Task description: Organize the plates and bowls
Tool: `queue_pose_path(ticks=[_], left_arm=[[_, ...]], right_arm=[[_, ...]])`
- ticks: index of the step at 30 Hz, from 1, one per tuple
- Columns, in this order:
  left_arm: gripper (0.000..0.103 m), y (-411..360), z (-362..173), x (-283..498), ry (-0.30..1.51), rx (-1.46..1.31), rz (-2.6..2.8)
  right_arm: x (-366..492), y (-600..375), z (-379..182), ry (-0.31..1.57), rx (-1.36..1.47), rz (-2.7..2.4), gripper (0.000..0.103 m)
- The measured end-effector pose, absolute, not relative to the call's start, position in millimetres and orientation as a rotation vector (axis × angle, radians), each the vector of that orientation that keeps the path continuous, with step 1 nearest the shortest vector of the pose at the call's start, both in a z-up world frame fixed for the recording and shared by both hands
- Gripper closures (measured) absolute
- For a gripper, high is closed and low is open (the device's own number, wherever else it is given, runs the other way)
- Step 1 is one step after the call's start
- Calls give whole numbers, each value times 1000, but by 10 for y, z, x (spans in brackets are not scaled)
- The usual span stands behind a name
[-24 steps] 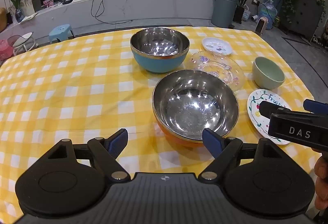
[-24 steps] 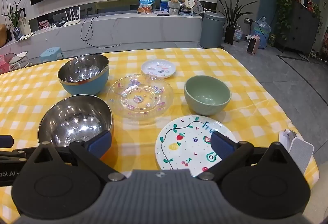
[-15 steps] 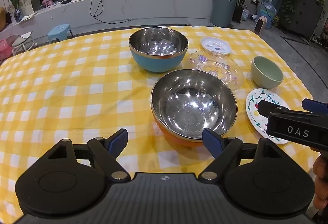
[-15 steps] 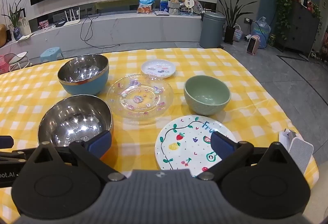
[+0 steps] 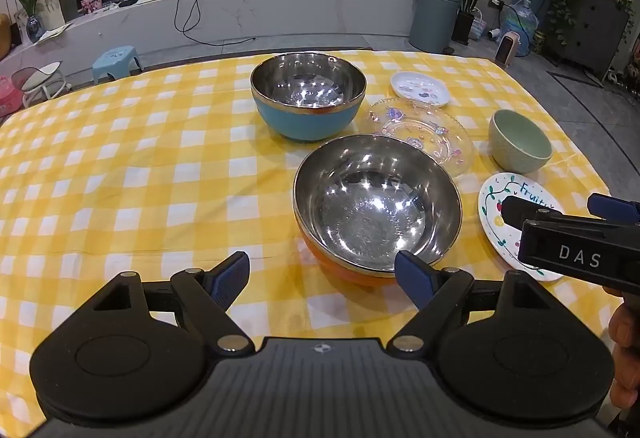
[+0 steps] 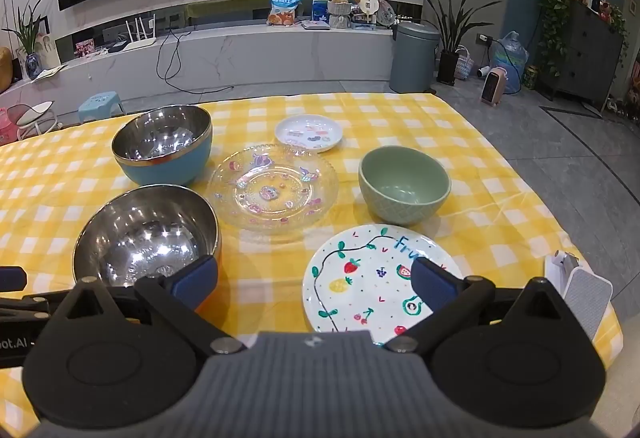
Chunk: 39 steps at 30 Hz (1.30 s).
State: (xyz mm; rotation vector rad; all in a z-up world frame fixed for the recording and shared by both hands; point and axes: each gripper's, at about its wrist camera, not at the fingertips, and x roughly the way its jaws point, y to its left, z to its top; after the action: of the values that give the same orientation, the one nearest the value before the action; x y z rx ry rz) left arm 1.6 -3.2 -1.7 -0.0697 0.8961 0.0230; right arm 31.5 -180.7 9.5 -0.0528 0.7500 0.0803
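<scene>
Steel orange-based bowl point(image 5: 376, 205) just beyond wide-open left hand-held gripper point(image 5: 322, 276), untouched

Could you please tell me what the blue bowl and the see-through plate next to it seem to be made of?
Blue bowl: likely stainless steel inside, with mirror-like glints; its matte blue shell could be plastic or coated metal. See-through plate: probably glass, though possibly clear plastic; the tablecloth shows through its beaded, decal-printed surface.

Sitting on the table point(image 6: 460, 125): two steel bowls point(image 6: 146, 234) point(image 6: 162, 143) along the left, glass plate point(image 6: 274, 187) centre, saucer point(image 6: 309, 132) behind it, ceramic bowl point(image 6: 404, 183) right, fruit plate point(image 6: 372, 278) nearing the front edge.
</scene>
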Motion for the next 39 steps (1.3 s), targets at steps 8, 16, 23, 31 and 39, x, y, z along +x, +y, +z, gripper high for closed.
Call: queue_pose_path(ticks=[8,16,23,31,39], left_arm=[[7,-34,-25,14,897,-71,21],[7,-45,-27,11,897,-71,21],[7,-49,-17,6,900,-70,18],[7,-47,-15,4,899,-71,18],[7,-40,-17,1,901,-72,20]], right_arm=[[314,-1808,91,751,-52,80,3],[316,-1805,87,751,-52,80,3],[314,-1807,91,751,-52,80,3],[314,-1807,91,752,-52,80,3],[316,-1806,87,752,-51,81,3]])
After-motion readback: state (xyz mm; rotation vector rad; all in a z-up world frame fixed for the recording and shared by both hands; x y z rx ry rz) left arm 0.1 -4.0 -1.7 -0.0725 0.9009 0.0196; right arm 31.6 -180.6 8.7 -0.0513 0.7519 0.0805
